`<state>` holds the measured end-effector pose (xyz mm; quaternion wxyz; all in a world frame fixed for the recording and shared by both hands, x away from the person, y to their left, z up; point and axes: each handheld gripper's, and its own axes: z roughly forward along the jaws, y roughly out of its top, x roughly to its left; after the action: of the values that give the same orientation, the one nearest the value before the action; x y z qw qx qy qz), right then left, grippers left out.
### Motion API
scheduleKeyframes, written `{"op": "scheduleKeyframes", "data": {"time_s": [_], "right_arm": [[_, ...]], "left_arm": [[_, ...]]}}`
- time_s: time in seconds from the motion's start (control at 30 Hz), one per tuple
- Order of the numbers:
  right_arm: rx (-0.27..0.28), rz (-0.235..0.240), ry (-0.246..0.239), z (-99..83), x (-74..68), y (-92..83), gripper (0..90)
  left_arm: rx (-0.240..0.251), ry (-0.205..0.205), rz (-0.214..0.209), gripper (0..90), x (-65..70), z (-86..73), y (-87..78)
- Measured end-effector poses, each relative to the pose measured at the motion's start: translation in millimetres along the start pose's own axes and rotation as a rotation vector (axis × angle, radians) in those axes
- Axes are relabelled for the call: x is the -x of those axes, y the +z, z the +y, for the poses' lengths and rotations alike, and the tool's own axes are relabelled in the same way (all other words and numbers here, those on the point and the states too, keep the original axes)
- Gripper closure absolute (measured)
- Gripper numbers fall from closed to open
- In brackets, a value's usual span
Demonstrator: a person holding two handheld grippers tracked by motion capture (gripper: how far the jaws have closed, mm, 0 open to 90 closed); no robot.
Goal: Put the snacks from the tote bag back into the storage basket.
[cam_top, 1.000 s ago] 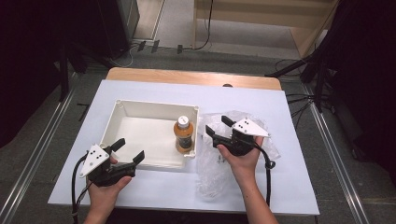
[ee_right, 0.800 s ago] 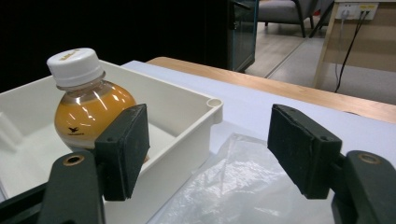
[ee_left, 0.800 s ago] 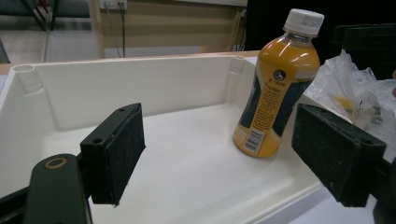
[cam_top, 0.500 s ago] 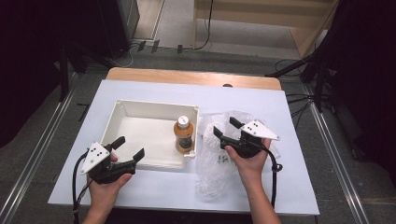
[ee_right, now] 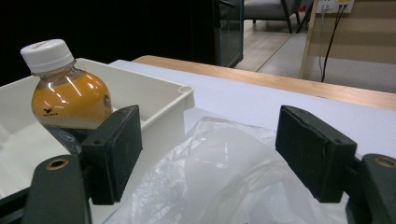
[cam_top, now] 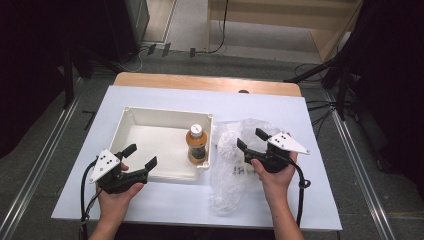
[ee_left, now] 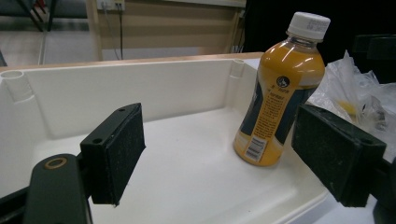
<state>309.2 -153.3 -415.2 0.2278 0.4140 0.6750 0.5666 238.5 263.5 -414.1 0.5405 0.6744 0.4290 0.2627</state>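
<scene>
bottle (cam_top: 197,144): upright in tray (cam_top: 131,121), smooth, moderately heavy; to be gripped mid-body | bag (cam_top: 229,170): soft, crinkly | right gripper (cam_top: 248,141): jaws just opened wide, nothing between | left gripper (cam_top: 140,156): spread, empty

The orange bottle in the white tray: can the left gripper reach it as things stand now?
Probably yes. The left gripper is open at the tray's near rim, and the bottle stands upright with bare tray floor before it.

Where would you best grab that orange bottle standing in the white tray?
Probably around its neck just under the white cap, coming down from above. The bottle stands upright in the tray's right corner, walls close beside it, so a sideways approach looks cramped.
</scene>
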Motion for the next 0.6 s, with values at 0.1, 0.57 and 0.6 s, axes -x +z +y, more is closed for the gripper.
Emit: {"op": "scheduleKeyframes", "data": {"time_s": [0.1, 0.57, 0.6], "right_arm": [[0.003, -0.007, 0.002, -1.3, 2.7, -3.1, 23.7], [0.003, -0.047, 0.017, -7.6, 15.6, -22.0, 23.6], [0.003, -0.051, 0.019, -8.2, 16.4, -23.3, 23.7]], "left_arm": [[0.001, -0.005, -0.002, 17.8, 0.5, 0.5, 1.8], [0.003, -0.008, -0.011, 17.8, 0.9, 2.8, 8.4], [0.003, -0.009, -0.011, 17.8, 1.0, 2.9, 8.3]]}}
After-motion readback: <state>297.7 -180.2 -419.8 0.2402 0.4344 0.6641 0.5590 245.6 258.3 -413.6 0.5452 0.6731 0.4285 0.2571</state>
